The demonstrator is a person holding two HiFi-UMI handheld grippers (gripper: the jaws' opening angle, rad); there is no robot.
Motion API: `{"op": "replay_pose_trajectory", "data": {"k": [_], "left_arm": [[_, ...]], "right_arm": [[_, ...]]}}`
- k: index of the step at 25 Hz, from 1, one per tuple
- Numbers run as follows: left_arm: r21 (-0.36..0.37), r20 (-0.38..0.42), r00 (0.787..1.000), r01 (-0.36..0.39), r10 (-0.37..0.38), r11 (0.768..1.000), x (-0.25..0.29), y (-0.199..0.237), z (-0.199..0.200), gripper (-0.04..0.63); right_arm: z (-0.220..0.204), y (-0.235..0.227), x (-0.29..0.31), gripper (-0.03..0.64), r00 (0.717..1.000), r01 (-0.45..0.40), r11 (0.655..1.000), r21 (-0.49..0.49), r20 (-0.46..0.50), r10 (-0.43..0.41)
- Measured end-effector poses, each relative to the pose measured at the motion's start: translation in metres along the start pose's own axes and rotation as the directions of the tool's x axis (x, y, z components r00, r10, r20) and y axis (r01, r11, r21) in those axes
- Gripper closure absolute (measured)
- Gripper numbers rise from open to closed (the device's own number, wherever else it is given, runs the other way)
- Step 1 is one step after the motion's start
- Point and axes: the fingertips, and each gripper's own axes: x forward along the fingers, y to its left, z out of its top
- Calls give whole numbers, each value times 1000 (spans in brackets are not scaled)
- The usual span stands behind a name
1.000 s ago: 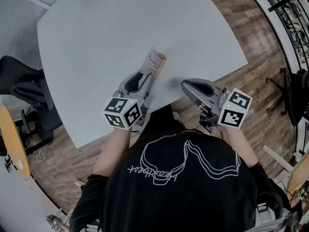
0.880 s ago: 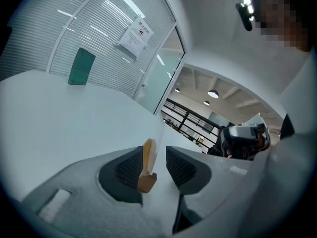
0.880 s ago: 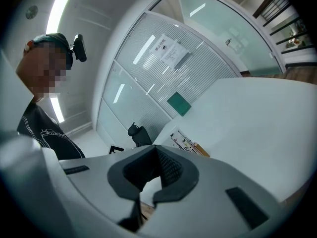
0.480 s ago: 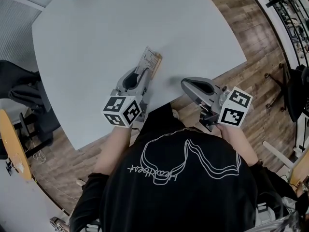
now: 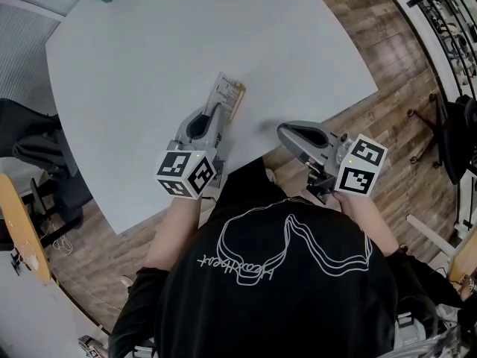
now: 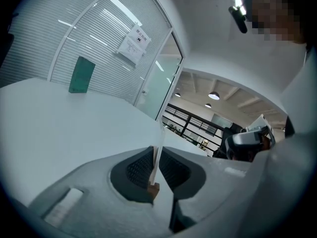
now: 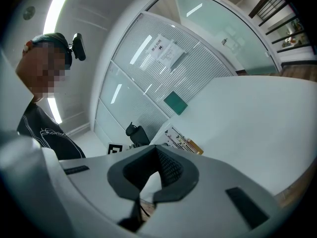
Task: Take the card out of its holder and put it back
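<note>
the take-out step is in hand, at the grasp. the left tongs (image 6: 156,157) have just been closing, and the left gripper view shows the card (image 5: 225,93) edge-on between the two ribbed pads, which look pressed onto its faces, so i read them as clamped on the card. the card sits in its wooden holder (image 5: 239,101) on the white counter (image 5: 149,51), just beyond the left tongs, with the wood showing at the foot of the card between the pads. whether the pads also catch the wood i cannot tell. the right tongs (image 7: 156,152) hang near the counter's front edge, well apart from the card, with their tips together and nothing between them. the next move probably calls for drawing the card straight along the slot, without twisting, so it slides free and does not bend. the holder looks small and light and may lift with the card, so the right tongs may need to come over and pin the wood first.
</note>
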Motion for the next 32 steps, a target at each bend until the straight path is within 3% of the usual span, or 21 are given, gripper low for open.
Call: {"op": "replay_pose_trajectory", "data": {"k": [9,32], "left_arm": [[42,1,1000,-13,13,999,0,-1,0,560],[66,29,999,-25,23,998,-8,-6,13,566]], "right_arm": [[-3,-4,-3,607,1000,0,1000,8,-6,0],[7,5,-1,607,1000,-14,1000,-13,-4,14]]}}
